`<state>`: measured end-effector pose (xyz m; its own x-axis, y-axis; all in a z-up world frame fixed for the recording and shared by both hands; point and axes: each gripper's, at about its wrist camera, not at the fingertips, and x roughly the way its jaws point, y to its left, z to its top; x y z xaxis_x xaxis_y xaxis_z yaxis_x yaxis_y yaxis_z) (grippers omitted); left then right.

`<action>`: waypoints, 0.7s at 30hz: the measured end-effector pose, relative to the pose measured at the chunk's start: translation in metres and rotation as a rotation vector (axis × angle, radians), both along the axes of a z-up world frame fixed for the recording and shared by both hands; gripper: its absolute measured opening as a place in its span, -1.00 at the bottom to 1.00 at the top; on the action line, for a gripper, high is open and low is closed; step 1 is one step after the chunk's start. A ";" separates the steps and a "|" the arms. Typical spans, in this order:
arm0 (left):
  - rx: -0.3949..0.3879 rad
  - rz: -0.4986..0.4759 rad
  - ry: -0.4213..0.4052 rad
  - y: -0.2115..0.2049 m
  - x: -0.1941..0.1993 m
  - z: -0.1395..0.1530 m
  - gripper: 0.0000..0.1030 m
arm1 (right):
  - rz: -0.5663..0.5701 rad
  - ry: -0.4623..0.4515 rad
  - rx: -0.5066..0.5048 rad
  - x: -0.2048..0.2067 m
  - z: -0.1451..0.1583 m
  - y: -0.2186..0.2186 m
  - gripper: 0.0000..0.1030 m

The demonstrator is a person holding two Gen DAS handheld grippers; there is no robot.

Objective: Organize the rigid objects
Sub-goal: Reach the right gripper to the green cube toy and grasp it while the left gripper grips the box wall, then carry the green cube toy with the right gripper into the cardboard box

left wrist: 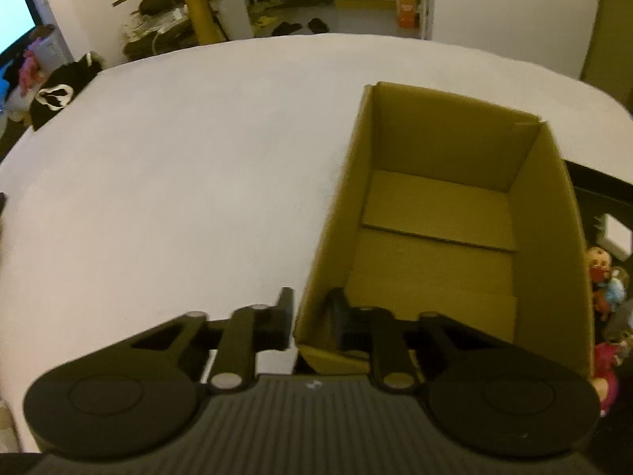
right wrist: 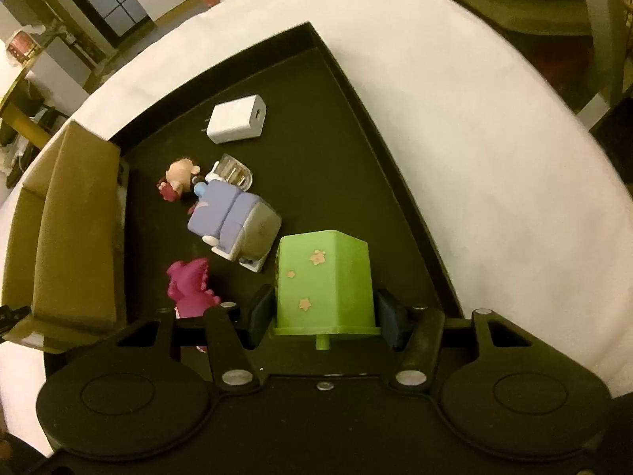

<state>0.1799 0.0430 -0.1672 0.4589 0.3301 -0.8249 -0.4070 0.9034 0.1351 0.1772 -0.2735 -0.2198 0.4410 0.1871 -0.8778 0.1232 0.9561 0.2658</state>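
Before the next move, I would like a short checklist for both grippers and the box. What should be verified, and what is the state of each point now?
1. Left gripper grips the near wall of the cardboard box, one finger outside, one inside: ok.
2. Box interior free to receive items: ok, only cardboard flaps show on its floor.
3. Right gripper has the green container between its fingers: ok.
4. Pads pressing firmly on the green container: cannot tell.
5. Green container clear of the grey and purple toy: not ok, they sit very close.
6. Black tray lies flat on the table: ok.
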 end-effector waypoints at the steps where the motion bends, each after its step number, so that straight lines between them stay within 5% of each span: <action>1: 0.005 -0.010 -0.006 -0.002 -0.001 0.000 -0.70 | 0.003 -0.010 -0.003 -0.001 0.004 0.001 0.04; 21: -0.069 -0.090 -0.031 -0.001 -0.024 0.006 -0.84 | 0.063 -0.126 -0.065 -0.018 0.050 0.041 0.04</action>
<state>0.1561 0.0417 -0.1612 0.5101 0.2293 -0.8290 -0.3264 0.9433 0.0601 0.1591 -0.2328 -0.1695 0.5380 0.1623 -0.8272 0.0318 0.9767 0.2123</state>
